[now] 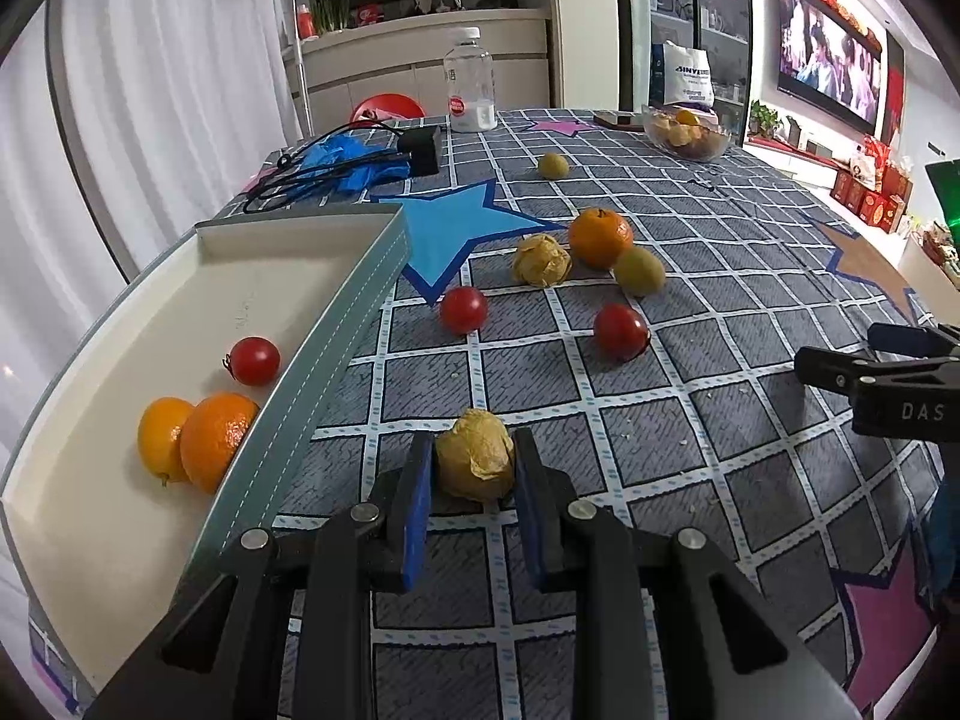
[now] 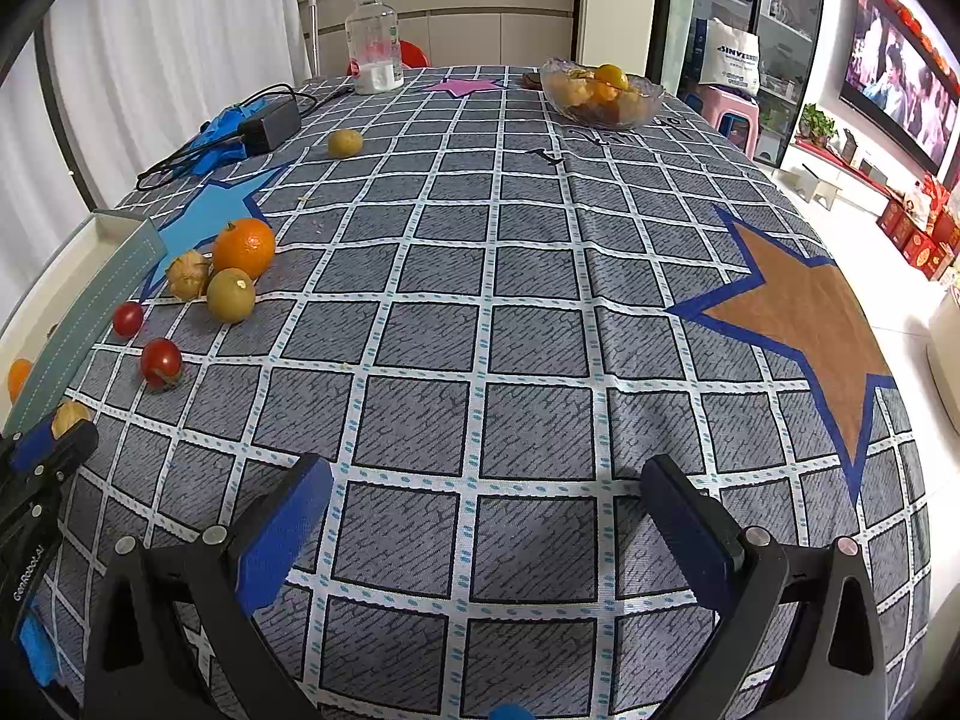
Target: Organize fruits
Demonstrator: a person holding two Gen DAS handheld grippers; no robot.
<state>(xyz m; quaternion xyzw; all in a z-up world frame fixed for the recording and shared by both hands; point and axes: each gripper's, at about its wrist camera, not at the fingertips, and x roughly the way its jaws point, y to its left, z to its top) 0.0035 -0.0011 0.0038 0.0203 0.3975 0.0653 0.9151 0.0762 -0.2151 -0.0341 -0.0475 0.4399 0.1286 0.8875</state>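
**Husked fruit clamped beside the tray**

A papery, husk-wrapped yellow fruit (image 1: 475,455) is seen clamped between the blue pads of the left gripper (image 1: 474,468), its jaws drawn in tight against both sides of the husk. The fruit is held low over the checked tablecloth (image 1: 690,510) that covers the worktop, just beside the grey rim of a shallow white tray (image 1: 312,372). Whether the fruit touches the cloth cannot be told.

Three fruits are found inside the tray: a cherry tomato (image 1: 254,360) near the rim, and an orange (image 1: 217,439) pressed against a smaller yellow-orange fruit (image 1: 161,437) lower down.

Loose fruit is scattered on the cloth beyond the gripper. Two more cherry tomatoes (image 1: 462,309) (image 1: 621,332) lie apart from each other. Behind them a second husked fruit (image 1: 541,260), a large orange (image 1: 600,237) and a greenish-yellow fruit (image 1: 639,271) are grouped closely together. Another small greenish fruit (image 1: 552,165) lies alone farther back.

The right gripper (image 2: 486,504) is held above bare cloth well to the right of the fruit, its jaws spread wide with nothing between them.

At the far edge of the worktop a glass bowl (image 2: 600,97) with fruit, a plastic bottle (image 2: 375,42) and a black power adapter (image 2: 270,123) with its cable are placed.
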